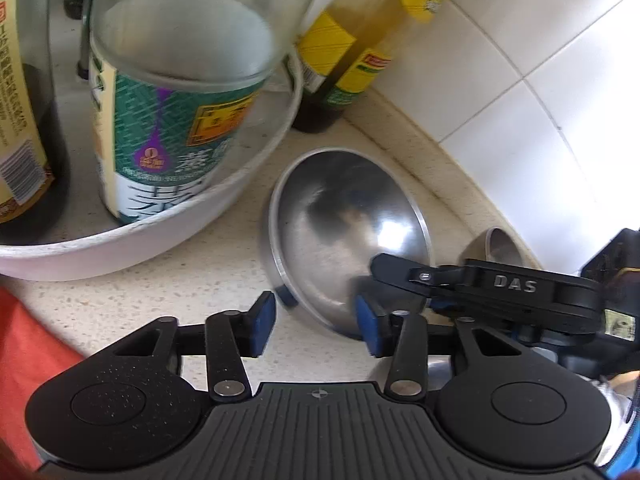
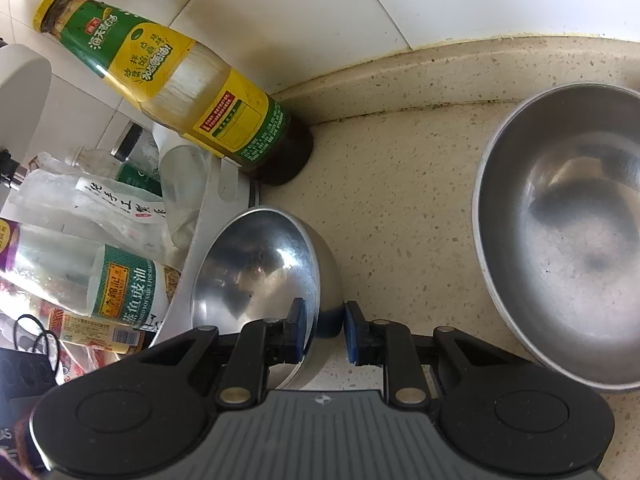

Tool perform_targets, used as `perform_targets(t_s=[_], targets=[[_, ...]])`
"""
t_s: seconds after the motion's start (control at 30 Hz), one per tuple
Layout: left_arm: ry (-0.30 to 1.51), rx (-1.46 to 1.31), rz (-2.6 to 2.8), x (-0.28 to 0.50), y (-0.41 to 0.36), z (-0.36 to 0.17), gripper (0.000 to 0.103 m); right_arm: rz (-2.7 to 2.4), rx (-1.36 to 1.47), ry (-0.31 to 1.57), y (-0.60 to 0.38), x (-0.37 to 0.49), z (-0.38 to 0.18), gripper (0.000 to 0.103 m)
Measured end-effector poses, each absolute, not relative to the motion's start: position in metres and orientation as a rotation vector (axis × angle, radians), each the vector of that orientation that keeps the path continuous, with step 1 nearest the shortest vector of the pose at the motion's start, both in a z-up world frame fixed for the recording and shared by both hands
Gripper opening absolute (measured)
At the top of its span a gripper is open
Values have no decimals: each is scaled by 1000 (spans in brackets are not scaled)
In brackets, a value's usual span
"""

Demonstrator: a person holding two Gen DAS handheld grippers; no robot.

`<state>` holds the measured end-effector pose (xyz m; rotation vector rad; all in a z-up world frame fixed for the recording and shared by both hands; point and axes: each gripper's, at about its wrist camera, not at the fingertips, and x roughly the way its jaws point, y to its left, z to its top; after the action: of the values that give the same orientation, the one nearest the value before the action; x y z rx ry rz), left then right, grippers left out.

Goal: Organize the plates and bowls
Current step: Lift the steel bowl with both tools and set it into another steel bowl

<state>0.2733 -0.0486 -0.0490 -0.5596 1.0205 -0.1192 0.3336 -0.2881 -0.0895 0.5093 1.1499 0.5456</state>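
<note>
A small steel bowl (image 2: 260, 272) sits on the speckled counter, tilted. My right gripper (image 2: 323, 330) straddles its near rim, one blue pad inside and one outside, with a gap still showing on the outer side. A larger steel bowl (image 2: 568, 232) stands to the right, empty. In the left wrist view the small bowl (image 1: 340, 232) lies just ahead, with the right gripper's finger (image 1: 400, 268) reaching into it. My left gripper (image 1: 316, 326) is open and empty, just short of the bowl's near rim.
A white basin (image 1: 160, 236) at the left holds sauce bottles, among them a green-labelled one (image 1: 172, 132). A yellow-labelled oil bottle (image 2: 188, 96) stands against the white tiled wall (image 2: 300, 12). A small metal cup (image 1: 500, 244) sits by the wall.
</note>
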Motion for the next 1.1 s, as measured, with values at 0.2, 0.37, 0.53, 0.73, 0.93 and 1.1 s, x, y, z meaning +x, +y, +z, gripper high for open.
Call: perform_targets(t_s=[0.2,0.37,0.53,0.73,0.93,1.1], targets=[[983,-518,-132,267,-55,-39,54,551,512,1138,-292,331,-88,21],[969,-517,-148,261,-56,-31,56,558,513,1107,-296,328,-77,21],[951,-513,-162,260,-59,-25,57,555,514,1088,-302,321,-67,21],[931,-499,-196,254,-66,-14,59,538,518,1054,-313,304,-50,21],[909,-473,-251,241,-79,0,60,512,530,1019,-328,276,-31,22],[911,-451,-297,228,-88,4,61,484,547,1003,-337,255,-23,22]])
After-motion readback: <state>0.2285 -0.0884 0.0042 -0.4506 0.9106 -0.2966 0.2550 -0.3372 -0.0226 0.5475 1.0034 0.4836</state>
